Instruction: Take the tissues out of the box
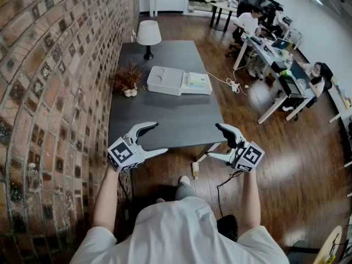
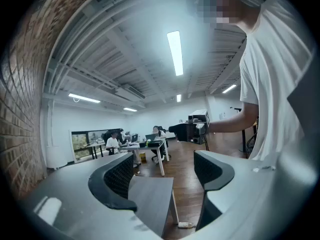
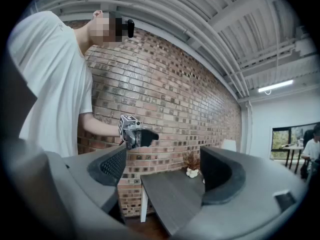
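A: First, the left side; what stands there?

B: Brick wall [image 1: 55, 92] down the left edge; left gripper [image 1: 159, 137] at the near left corner of the table [image 1: 165, 114]; jaws spread, nothing between them.

A: And on the table itself?

B: Dried plant [image 1: 128, 80] against the wall; white-shaded lamp [image 1: 148, 34] at the far end; white box [image 1: 165, 80] mid-table, just right of the plant; pale flat packet [image 1: 197, 82] touching the box's right end; whether any tissue shows, cannot tell; box well apart from both grippers, touched by neither.

A: The right side?

B: Right gripper [image 1: 213, 142] at the table's near right corner; jaws likewise apart, holding nothing; the two grippers face each other across the near edge, each showing in the other's view; white power strip [image 1: 235, 86] on the wooden floor [image 1: 247, 136] right of the table; seated people [image 1: 250, 21] at desks [image 1: 275, 59] along the far right.
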Motion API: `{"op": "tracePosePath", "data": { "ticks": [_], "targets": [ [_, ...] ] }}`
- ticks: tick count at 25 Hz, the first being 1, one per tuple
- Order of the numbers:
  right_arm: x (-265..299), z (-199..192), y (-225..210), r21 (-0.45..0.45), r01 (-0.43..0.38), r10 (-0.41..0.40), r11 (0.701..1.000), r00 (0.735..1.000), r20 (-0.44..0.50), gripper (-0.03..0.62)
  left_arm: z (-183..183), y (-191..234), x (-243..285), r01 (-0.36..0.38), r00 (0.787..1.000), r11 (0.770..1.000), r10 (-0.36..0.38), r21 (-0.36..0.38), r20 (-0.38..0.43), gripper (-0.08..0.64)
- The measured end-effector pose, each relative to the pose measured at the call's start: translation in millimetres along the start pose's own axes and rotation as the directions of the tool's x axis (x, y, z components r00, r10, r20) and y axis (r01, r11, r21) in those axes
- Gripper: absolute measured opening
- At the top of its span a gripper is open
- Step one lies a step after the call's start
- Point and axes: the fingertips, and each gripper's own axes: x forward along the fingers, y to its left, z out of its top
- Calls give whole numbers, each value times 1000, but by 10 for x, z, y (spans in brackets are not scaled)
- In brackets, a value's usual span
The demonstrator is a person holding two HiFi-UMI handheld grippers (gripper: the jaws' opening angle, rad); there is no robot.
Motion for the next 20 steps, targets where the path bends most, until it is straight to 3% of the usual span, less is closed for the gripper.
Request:
{"op": "tracePosePath", "data": {
  "ticks": [6,11,20],
  "targets": [
    [232,-284,-499,31,-14,13,999,1000,2,459,-205,444,127,-8,999,1000,8,-2,-44,379],
    [420,-452,-1249,22,-51,51,998,999,8,459,-249,1110,442,-73,996,997,72,-15,-58,379],
    [479,-667,-2614,43,-64,62,997,998,28,459,-184,2076,1284,-126,991,991,123,-45,-62,379]
  ]
}}
